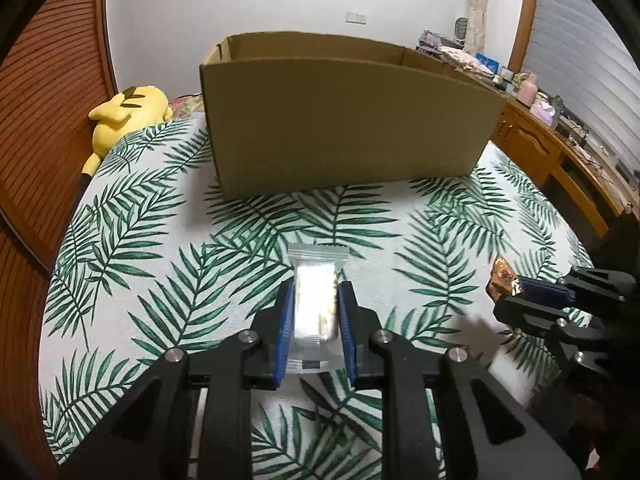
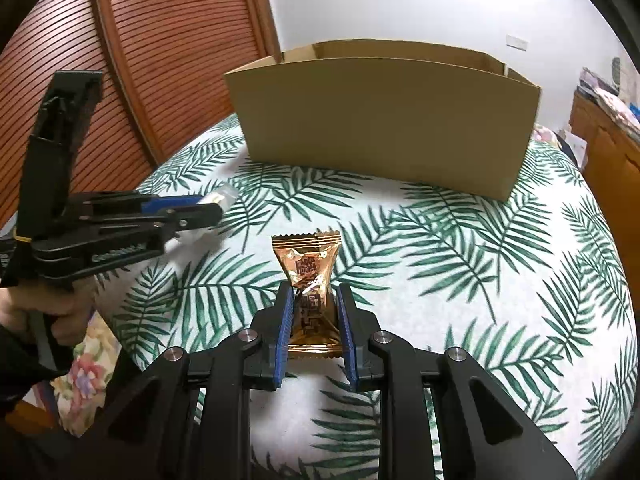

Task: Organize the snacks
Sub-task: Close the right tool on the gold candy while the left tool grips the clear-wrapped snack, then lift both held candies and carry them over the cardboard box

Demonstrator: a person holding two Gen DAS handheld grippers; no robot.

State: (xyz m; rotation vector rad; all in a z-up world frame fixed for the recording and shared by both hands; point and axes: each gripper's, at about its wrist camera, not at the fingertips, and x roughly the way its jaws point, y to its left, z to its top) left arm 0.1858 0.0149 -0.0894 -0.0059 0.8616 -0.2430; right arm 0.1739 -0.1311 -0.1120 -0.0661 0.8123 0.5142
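Note:
My left gripper [image 1: 314, 294] is shut on a clear silvery snack packet [image 1: 316, 304], held above the leaf-print cloth [image 1: 160, 240]. My right gripper [image 2: 313, 296] is shut on a gold foil snack packet [image 2: 308, 276], also lifted off the cloth. An open cardboard box [image 1: 344, 120] stands upright at the far side of the cloth, ahead of both grippers; its inside is hidden. In the left wrist view the right gripper [image 1: 516, 292] shows at the right edge with the gold packet [image 1: 502, 276]. In the right wrist view the left gripper [image 2: 216, 204] shows at the left with the clear packet [image 2: 222, 196].
A yellow plush toy [image 1: 124, 116] lies at the far left of the cloth beside a slatted wooden panel [image 1: 52, 92]. A wooden cabinet [image 1: 552, 148] with cluttered items stands on the right. A person's hand [image 2: 48, 312] holds the left gripper's handle above floral fabric [image 2: 88, 372].

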